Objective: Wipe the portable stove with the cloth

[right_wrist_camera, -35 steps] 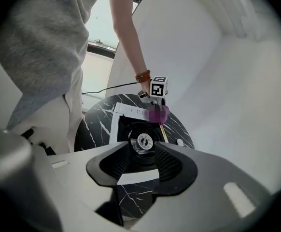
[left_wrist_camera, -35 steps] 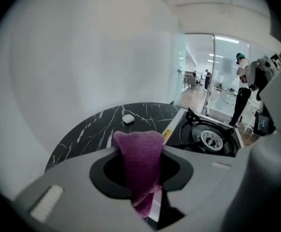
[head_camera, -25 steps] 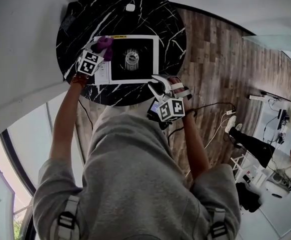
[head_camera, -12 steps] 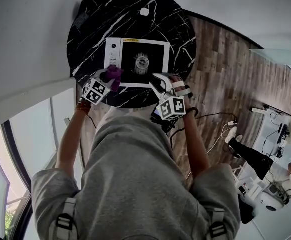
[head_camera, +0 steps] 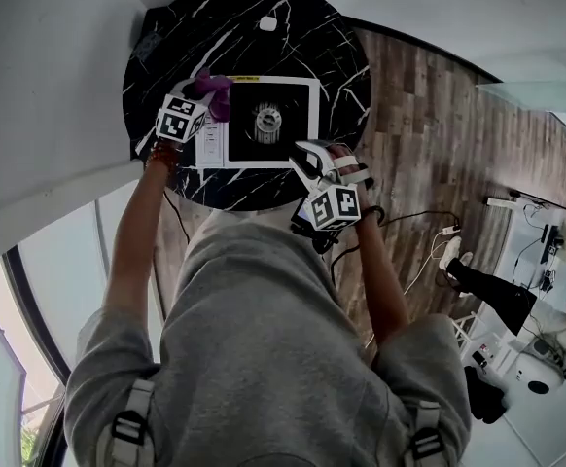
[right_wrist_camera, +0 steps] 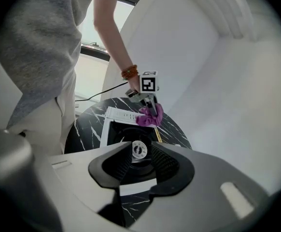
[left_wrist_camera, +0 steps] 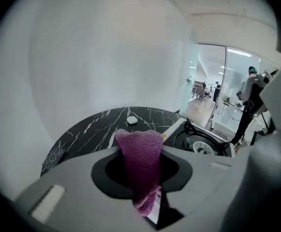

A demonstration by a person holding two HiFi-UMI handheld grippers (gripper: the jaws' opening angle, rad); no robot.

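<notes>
Wood-plank floor [head_camera: 429,134], white walls, round black marble desk [head_camera: 166,47]. Portable stove [head_camera: 288,139] near desk middle: white frame, black top, burner [head_camera: 265,119] at centre. Right gripper [head_camera: 307,156] at stove's near right corner; jaws closing, stove's near rim between them, gap showing, no pressing seen. Left gripper [head_camera: 197,105] at stove's far left corner, jaws clenched on purple cloth [head_camera: 215,93], which sticks out past the tips. Small white object [head_camera: 267,23] near desk's far edge.
</notes>
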